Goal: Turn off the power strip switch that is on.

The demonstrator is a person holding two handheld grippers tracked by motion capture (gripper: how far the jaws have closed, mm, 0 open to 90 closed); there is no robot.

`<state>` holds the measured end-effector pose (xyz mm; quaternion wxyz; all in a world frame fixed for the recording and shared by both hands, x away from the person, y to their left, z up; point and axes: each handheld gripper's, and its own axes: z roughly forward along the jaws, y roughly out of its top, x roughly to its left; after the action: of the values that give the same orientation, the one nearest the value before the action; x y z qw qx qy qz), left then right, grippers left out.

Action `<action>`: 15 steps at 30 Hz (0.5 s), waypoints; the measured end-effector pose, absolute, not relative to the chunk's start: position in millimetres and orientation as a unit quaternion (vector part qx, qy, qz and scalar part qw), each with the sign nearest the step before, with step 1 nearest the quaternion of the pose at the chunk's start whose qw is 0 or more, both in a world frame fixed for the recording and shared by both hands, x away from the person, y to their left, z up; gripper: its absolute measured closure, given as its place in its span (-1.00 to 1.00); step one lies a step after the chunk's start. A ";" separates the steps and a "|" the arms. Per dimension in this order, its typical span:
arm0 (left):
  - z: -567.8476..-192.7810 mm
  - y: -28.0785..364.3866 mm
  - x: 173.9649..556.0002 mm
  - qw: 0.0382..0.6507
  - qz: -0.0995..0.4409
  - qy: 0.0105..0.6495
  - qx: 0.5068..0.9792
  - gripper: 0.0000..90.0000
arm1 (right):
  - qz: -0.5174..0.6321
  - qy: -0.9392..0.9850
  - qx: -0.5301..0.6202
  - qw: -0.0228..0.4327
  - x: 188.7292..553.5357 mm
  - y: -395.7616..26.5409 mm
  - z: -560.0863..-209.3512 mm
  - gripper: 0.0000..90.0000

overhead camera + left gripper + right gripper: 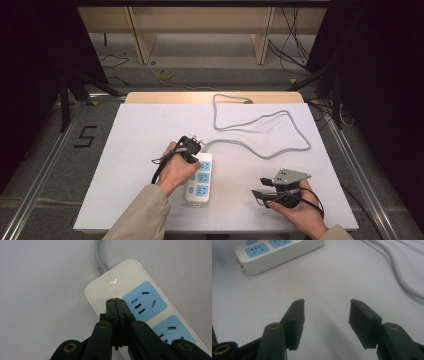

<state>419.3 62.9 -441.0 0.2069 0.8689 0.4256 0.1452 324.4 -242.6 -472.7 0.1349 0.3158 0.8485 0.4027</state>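
Observation:
A white power strip with blue socket panels lies on the white table, near the front centre. Its grey cable loops away towards the back right. My left gripper hangs over the strip's cable end. In the left gripper view its jaws are shut with nothing between them, tips just above the white end of the strip, beside a blue socket panel. My right gripper rests low at the front right, pointing left. It is open over bare table, short of the strip and the cable.
The white table top ends in a wooden edge at the back. Metal rails run along both sides on the floor, with a "5" marker at left. Wooden furniture legs and loose wires lie beyond.

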 end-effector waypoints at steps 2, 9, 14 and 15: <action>-440.7 62.4 419.6 0.204 0.145 0.426 0.870 1.00 | 0.403 0.848 0.316 0.135 324.4 -242.6 -472.7 0.04; -440.7 62.1 420.2 0.204 0.143 0.430 0.868 1.00 | 0.404 0.847 0.316 0.136 324.1 -242.5 -472.6 0.04; -440.2 60.9 420.8 0.198 0.143 0.430 0.869 0.99 | 0.403 0.849 0.315 0.135 324.3 -242.4 -472.7 0.04; -440.1 60.7 420.8 0.197 0.143 0.431 0.869 1.00 | 0.403 0.848 0.316 0.136 324.2 -242.2 -472.7 0.04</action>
<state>420.8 60.7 -440.1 0.1970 0.8691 0.4306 0.1432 324.2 -242.2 -472.7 0.1355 0.3158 0.8481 0.4032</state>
